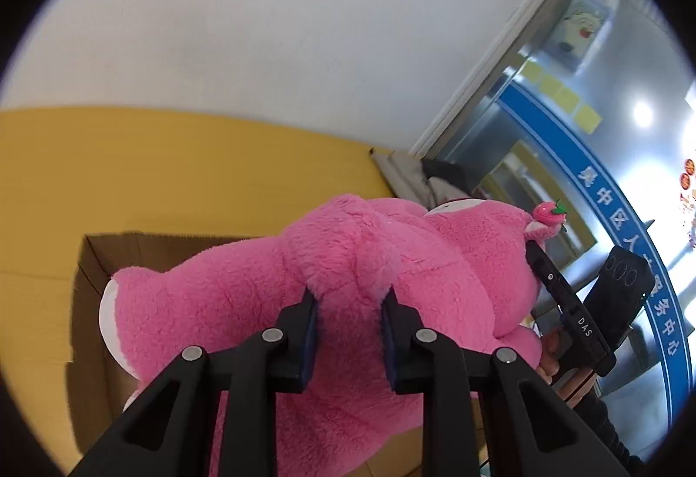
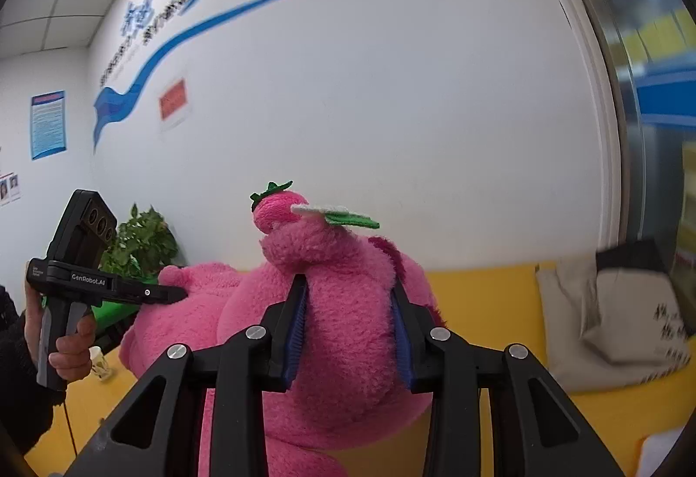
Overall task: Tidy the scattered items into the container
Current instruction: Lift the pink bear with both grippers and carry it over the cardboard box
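Pink plush bear (image 1: 348, 285), pinched by both the left hand-held gripper (image 1: 350, 329) and right hand-held gripper (image 2: 348, 329) above the cardboard box (image 1: 93, 285): slippage of fur may be risked.

The plush bear (image 1: 348, 281) is hanging pinched between both grippers, above the open cardboard box (image 1: 93, 259) lying at eight o'clock of it in the left wrist view. The left gripper (image 1: 350, 303) is clamping its body; the right gripper (image 2: 348, 298) is clamping its head, below the strawberry ornament (image 2: 278, 207). A cushion (image 2: 617, 316) is resting at three o'clock.
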### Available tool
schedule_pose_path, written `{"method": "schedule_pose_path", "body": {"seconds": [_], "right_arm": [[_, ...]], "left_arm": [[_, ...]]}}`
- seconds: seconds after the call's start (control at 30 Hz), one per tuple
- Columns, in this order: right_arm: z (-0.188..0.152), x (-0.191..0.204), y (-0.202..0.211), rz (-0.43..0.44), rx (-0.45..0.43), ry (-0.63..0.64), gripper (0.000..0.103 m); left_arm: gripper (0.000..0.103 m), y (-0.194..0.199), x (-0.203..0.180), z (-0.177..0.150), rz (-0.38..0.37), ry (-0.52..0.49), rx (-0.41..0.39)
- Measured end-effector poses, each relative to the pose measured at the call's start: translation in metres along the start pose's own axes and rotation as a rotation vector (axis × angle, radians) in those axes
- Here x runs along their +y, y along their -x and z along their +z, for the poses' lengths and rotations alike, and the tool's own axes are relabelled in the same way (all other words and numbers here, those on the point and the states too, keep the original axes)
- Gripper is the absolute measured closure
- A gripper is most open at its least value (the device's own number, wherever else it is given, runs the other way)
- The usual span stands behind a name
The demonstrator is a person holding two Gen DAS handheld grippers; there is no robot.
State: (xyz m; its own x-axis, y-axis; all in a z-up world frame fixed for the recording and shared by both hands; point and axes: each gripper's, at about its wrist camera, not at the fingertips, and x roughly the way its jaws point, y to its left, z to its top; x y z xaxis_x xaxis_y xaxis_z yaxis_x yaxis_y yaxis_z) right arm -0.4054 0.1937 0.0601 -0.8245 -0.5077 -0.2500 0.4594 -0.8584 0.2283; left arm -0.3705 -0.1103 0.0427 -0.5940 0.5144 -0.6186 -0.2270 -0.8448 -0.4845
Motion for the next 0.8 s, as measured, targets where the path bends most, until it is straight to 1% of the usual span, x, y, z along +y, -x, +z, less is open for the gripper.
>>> {"method": "schedule_pose_path", "body": {"seconds": [0.1,0.2,0.33,0.43,0.57,0.67,0.73,0.8], "right_arm": [[-0.025,-0.02,-0.028,-0.026,0.063,-0.035,0.066],[-0.047,-0.033,-0.044,-0.041,0.134,-0.045,0.066],[-0.064,-0.034,-0.053,-0.06,0.225,0.003,0.066],[-0.069,-0.033,-0.055,-0.075,0.291,0.024,0.067],[-0.075,-0.029,-0.048,-0.083,0.326,0.051,0.067],[-0.081,-0.03,-0.044,-0.093,0.345,0.044,0.067],[-0.081,-0.032,-0.042,-0.09,0.345,0.036,0.067],[-0.081,-0.035,-0.046,-0.096,0.362,0.024,0.067]], "left_arm": [[0.081,-0.028,0.017,-0.005,0.013,0.029,0.035],[0.081,-0.043,0.026,-0.01,0.024,0.058,0.055],[0.082,-0.048,0.031,-0.021,0.042,0.052,0.089],[0.083,-0.046,0.024,-0.03,0.055,0.03,0.104],[0.089,-0.053,0.027,-0.035,0.058,0.037,0.132],[0.089,-0.057,0.023,-0.036,0.068,0.026,0.129],[0.09,-0.061,0.025,-0.035,0.068,0.042,0.132],[0.09,-0.066,0.029,-0.036,0.076,0.052,0.146]]}}
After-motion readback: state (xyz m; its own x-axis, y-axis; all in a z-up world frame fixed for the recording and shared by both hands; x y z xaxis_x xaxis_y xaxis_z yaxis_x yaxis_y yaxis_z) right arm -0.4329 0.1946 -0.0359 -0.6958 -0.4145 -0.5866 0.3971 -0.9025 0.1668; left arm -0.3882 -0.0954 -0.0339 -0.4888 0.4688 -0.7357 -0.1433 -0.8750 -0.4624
